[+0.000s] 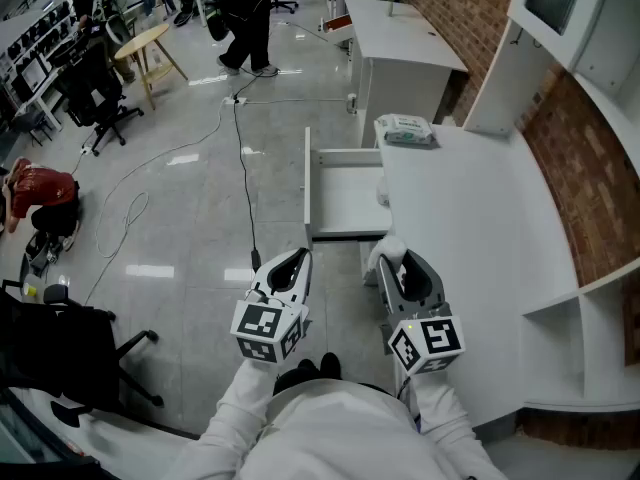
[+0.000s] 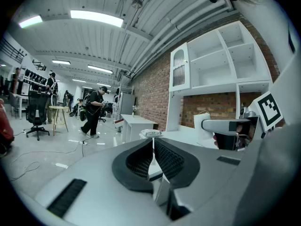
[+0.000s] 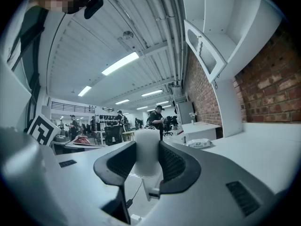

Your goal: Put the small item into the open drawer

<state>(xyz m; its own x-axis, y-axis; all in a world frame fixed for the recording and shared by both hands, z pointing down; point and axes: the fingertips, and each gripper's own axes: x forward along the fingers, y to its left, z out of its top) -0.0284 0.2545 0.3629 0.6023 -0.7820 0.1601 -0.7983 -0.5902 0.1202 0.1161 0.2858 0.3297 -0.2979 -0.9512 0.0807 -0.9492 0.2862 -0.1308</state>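
The small item (image 1: 388, 251) is a white, soft-looking cylinder, and my right gripper (image 1: 392, 264) is shut on it. In the right gripper view the item (image 3: 146, 149) stands upright between both pads, with the right gripper (image 3: 146, 160) pointing out over the floor. The open drawer (image 1: 340, 203) is white and empty, pulled out from the left side of the white table (image 1: 480, 238), just ahead of both grippers. My left gripper (image 1: 296, 266) hangs over the floor left of the right one. In its own view the left gripper (image 2: 153, 155) is shut with nothing between its jaws.
A pack of wipes (image 1: 405, 129) lies on the table's far corner. A second white desk (image 1: 400, 43) stands beyond it. Cables (image 1: 243, 168) run across the grey floor. People and office chairs (image 1: 95, 98) are at the far left. A brick wall (image 1: 590, 198) borders the right.
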